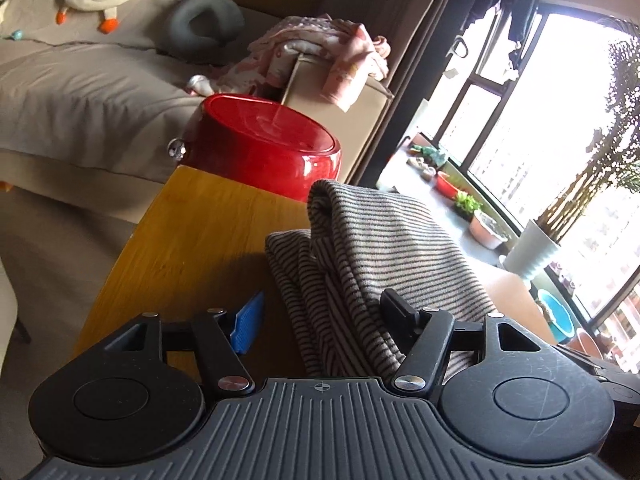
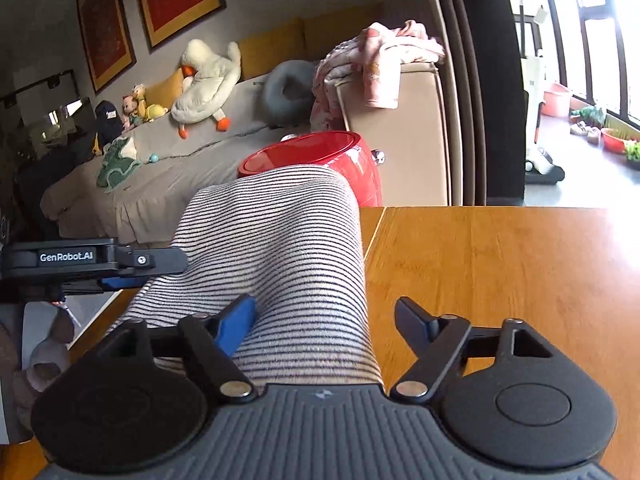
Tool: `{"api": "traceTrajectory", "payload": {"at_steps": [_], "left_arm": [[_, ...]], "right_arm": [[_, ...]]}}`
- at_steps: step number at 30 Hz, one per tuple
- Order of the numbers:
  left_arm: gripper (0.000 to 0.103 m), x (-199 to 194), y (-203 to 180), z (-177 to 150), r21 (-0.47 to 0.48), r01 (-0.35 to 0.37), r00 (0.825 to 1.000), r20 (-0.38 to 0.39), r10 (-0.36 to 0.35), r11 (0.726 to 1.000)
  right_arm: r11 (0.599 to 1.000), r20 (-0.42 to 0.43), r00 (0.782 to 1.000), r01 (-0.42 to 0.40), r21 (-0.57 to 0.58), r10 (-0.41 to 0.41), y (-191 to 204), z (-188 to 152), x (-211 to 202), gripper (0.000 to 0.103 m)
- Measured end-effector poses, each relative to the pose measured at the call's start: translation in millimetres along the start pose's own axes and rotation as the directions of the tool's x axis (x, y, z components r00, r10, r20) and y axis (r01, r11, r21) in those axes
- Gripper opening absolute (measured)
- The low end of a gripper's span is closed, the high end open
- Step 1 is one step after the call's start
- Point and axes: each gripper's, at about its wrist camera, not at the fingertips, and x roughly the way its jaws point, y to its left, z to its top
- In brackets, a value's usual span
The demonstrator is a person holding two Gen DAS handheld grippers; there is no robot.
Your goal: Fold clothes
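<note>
A grey-and-black striped garment (image 1: 380, 240) lies bunched and partly folded on the yellow wooden table (image 1: 200, 220). My left gripper (image 1: 324, 312) is open around its near edge. The cloth drapes over the right finger, while the blue left pad (image 1: 248, 320) stands clear of it with wood showing between. In the right wrist view the same garment (image 2: 280, 232) rises in a hump between the fingers of my right gripper (image 2: 326, 320), which is open. Its blue left pad (image 2: 240, 320) touches the cloth; the right finger is apart over bare table (image 2: 500, 272). The left gripper (image 2: 160, 272) shows side-on at the garment's left edge.
A glossy red round container (image 1: 264, 148) stands just past the table's far edge. Behind it a cardboard box (image 1: 360, 120) carries pink clothes. A grey-covered sofa (image 1: 80, 92) with plush toys lies to the left. Potted plants (image 1: 532, 248) line the bright window on the right.
</note>
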Motion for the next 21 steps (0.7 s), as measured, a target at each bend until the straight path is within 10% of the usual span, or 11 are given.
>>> {"api": "traceTrajectory", "payload": {"at_steps": [2,11,21], "left_arm": [[0.068,-18.2,-3.6,-7.7,-0.002,-0.016,1.0,0.016,0.016,1.0],[0.103,-81.6,-49.7,-104.0,-0.005,-0.146,0.989,-0.037,0.145,0.989],[0.103,-85.0,-98.3,-145.1,0.183,-0.377,0.922,-0.018,0.386,0.908]], "right_arm": [[1.0,-0.001,1.0,0.011,-0.012,-0.011,1.3,-3.0,-13.4,0.103],[0.982,-0.085,0.985,0.137,-0.127,-0.149,16.1,-53.0,-76.6,0.103],[0.962,-0.132,0.956,0.251,-0.103,-0.263,5.2,-78.9,-83.6,0.103]]}}
